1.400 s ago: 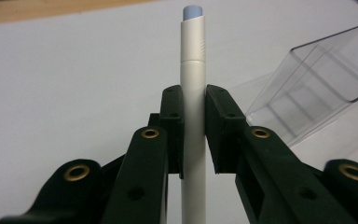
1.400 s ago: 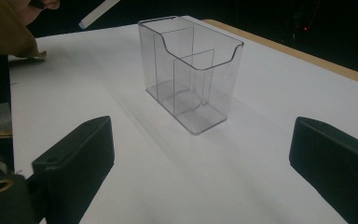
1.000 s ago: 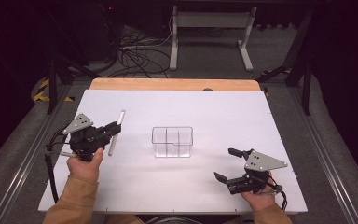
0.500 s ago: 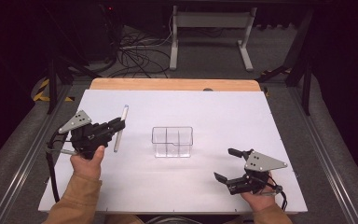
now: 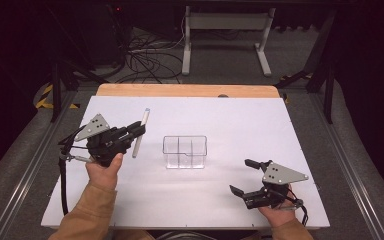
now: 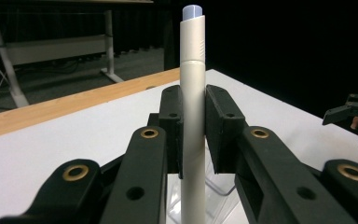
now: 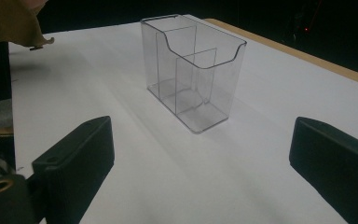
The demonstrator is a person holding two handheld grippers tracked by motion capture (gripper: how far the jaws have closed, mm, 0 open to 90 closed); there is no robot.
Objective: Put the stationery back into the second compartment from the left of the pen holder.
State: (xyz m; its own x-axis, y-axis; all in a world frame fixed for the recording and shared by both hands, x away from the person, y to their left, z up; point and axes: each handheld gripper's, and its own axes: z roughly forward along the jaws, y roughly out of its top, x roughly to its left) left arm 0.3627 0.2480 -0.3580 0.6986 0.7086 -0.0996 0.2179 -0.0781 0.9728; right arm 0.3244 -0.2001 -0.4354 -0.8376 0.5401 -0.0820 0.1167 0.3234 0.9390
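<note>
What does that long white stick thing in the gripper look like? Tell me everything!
It is a pen, a slim, smooth cream-white tube that looks plastic, with a pale bluish tip and a seam below it. The left gripper is shut on its middle, holding it above the white table. It sits left of the clear box, not touching it.

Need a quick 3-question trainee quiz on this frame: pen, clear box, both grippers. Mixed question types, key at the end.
1. True or false: the left gripper is shut on the pen.
2. The right gripper is: A) holding the clear box, B) open with nothing between the jaws, C) shut on the pen.
3. Is the pen already inside the clear box?

Key:
1. True; the pads clamp it in the left gripper view.
2. B.
3. No; it is held left of the box.
</note>
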